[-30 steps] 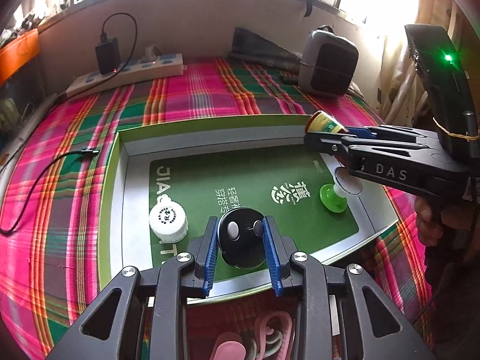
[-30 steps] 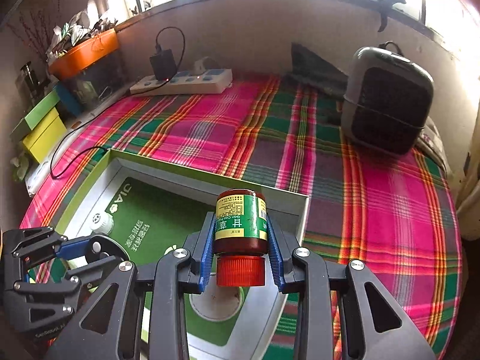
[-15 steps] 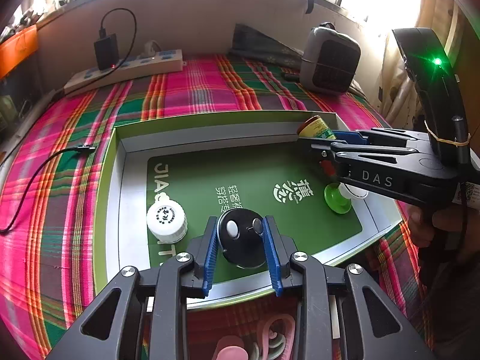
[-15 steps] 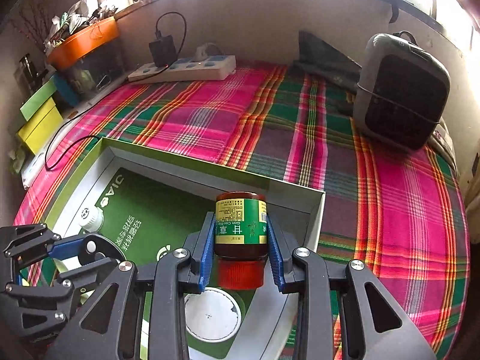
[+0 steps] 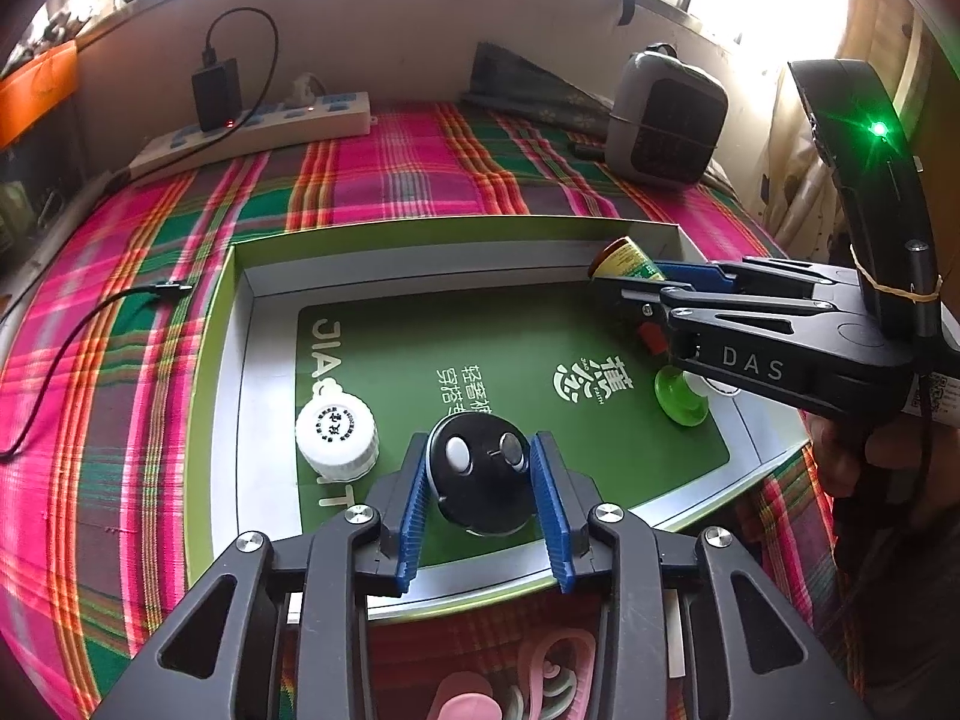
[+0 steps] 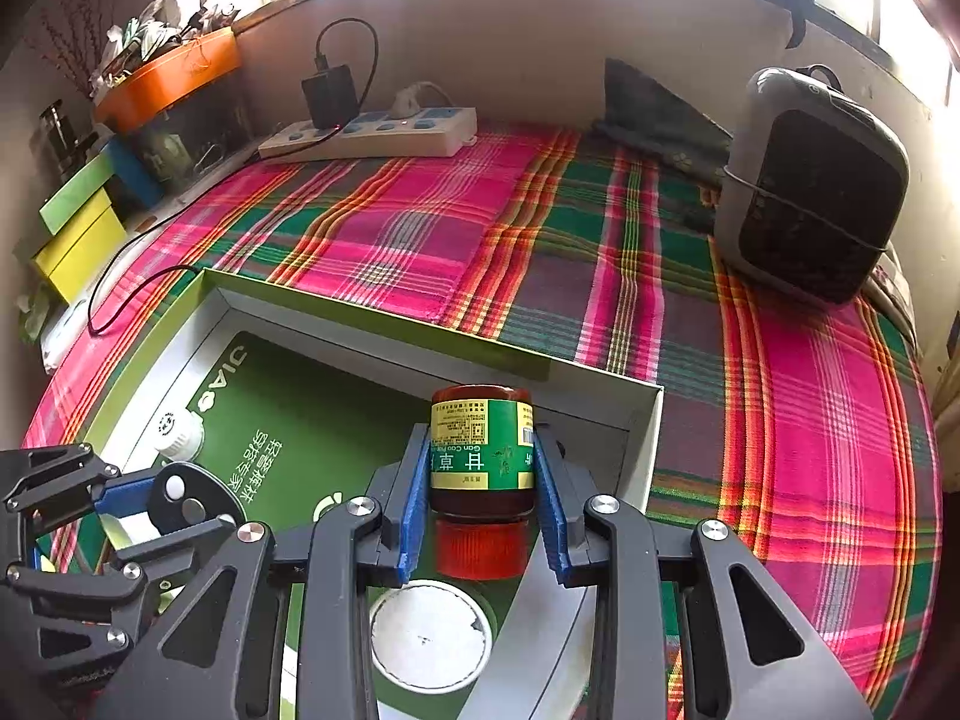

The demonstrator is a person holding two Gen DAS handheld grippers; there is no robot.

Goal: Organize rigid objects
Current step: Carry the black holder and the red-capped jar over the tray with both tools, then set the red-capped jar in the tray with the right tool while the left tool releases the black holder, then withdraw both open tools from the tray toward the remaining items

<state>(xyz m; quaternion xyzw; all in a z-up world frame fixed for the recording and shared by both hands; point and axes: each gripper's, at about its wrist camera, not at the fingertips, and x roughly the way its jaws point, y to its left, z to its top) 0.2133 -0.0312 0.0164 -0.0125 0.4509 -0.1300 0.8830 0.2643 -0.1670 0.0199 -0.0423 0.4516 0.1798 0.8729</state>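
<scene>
Black round gadget [image 5: 480, 477] sits near the front edge of the green-lined tray [image 5: 240, 276], between my left gripper's [image 5: 485, 516] blue pads; its jaws have just been opening and I see slim gaps on both sides. My right gripper [image 6: 482, 510] clamps a brown medicine bottle [image 6: 482, 450] above the tray's right corner, red cap toward me.

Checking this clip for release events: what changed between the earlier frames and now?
The left gripper has just been opening; gaps now show on both sides of the black round object, which sits on the green tray, let go. The right gripper, gripping the brown bottle cap toward the camera, sank a little lower over the tray's corner. The white jar stayed put.
</scene>
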